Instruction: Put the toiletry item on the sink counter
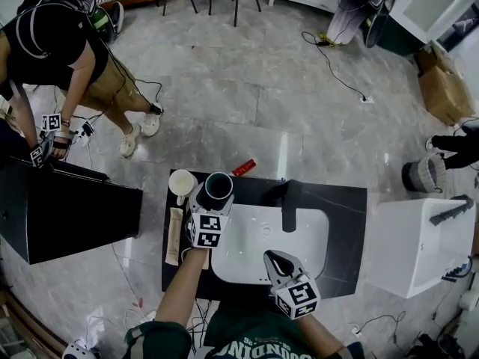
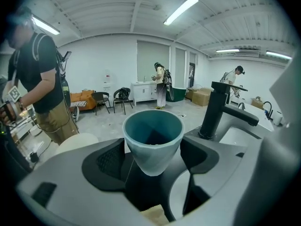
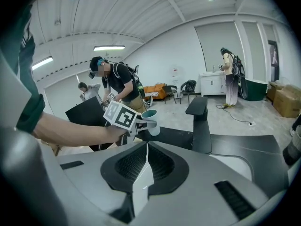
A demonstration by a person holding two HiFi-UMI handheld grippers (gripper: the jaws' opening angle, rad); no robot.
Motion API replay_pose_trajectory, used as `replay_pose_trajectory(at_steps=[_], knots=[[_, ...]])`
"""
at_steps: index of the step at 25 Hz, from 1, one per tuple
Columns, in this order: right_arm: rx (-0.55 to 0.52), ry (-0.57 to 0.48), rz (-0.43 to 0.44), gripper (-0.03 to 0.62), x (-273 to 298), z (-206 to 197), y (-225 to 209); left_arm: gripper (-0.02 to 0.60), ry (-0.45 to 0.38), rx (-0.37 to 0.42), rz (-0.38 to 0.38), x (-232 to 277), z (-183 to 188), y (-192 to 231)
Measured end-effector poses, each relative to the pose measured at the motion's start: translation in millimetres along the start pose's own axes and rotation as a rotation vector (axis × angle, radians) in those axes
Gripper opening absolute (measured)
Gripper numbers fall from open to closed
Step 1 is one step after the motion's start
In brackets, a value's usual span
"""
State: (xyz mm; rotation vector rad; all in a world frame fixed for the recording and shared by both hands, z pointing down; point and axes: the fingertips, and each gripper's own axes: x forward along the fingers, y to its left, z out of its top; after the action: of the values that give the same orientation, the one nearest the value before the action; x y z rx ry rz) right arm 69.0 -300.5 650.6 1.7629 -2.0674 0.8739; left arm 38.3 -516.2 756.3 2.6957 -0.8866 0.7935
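Note:
A teal cup (image 1: 218,185) hangs just over the back left corner of the black sink counter (image 1: 345,223), with my left gripper (image 1: 209,202) shut on it. In the left gripper view the teal cup (image 2: 153,138) sits upright between the two jaws of the left gripper (image 2: 153,160), empty inside. The right gripper view shows the teal cup (image 3: 151,114) held a little above the counter. My right gripper (image 1: 276,259) is over the front of the white basin (image 1: 303,239). Its jaws (image 3: 146,166) are pressed together with nothing between them.
A white cup (image 1: 182,182) stands at the counter's back left corner, and a long beige packet (image 1: 174,235) lies along its left edge. A red tube (image 1: 243,168) lies on the floor behind. The black faucet (image 1: 290,205) rises behind the basin. A person stands at a black table (image 1: 67,212) on the left.

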Motion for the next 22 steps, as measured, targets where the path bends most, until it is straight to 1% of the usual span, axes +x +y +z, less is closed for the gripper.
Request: replay_pose_trajectory(at_steps=[5,7,10,14,17,22], knots=[[-0.002,-0.010,0.002,0.043,-7,-4,4,0.374,0.009,-0.037,0.014,-20,-5,-2],[-0.012,-0.019,0.004,0.043,-11,-3,5,0.374,-0.001,-0.046,0.024,-28,-5,-5],[-0.023,-0.042,0.011,0.043,-19,3,4,0.374,-0.011,-0.042,0.023,-46,4,-12],[-0.042,-0.082,0.047,0.043,-29,18,7,0.369,-0.015,-0.049,0.027,-72,13,-26],[-0.070,-0.108,0.074,0.043,-40,31,13,0.317,-0.035,-0.052,0.038,-96,24,-41],[-0.101,-0.161,0.090,0.043,-57,52,10,0.157,-0.095,-0.041,0.064,-129,49,-62]])
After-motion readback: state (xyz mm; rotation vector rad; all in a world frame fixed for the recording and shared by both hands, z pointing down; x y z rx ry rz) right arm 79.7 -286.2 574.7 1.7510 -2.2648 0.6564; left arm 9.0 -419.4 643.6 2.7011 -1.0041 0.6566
